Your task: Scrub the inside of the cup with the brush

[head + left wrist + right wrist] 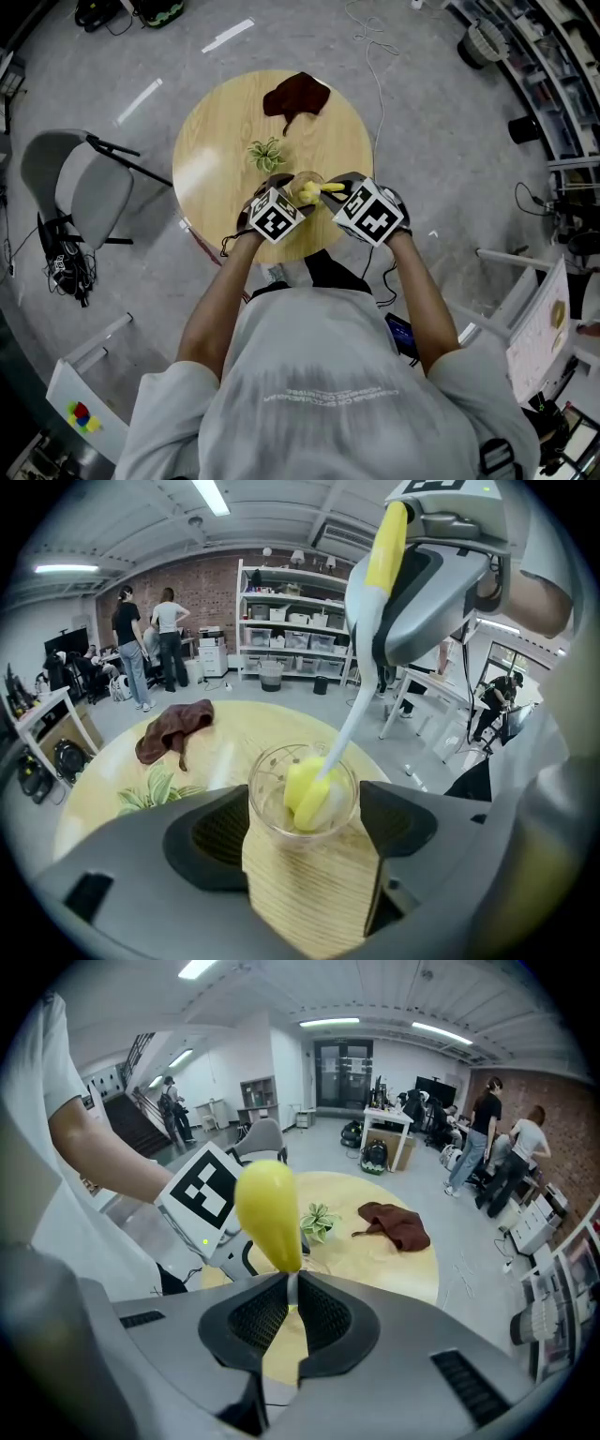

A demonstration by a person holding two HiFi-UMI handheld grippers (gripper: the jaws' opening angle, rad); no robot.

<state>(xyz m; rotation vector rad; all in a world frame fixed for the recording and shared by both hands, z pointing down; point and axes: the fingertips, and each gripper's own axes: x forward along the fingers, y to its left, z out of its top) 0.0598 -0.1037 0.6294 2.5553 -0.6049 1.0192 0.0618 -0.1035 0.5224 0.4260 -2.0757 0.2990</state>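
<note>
Left tool (305, 834) clamping glass cup (266, 805), right tool (289, 1303) pinching brush (267, 1208), its head inside cup

My left tongs (306, 819) and right tongs (289, 1309): both clamped, close side by side.
Left tongs squeeze the cup (302, 789); right tongs, raised just beside them, pinch the brush (267, 1208) stem. My left forearm (220, 300) and right forearm (424, 291) reach forward, converging.

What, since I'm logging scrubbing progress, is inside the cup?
The brush's yellow head is inside the clear cup, stem rising out. The bottom beneath it is covered.
</note>
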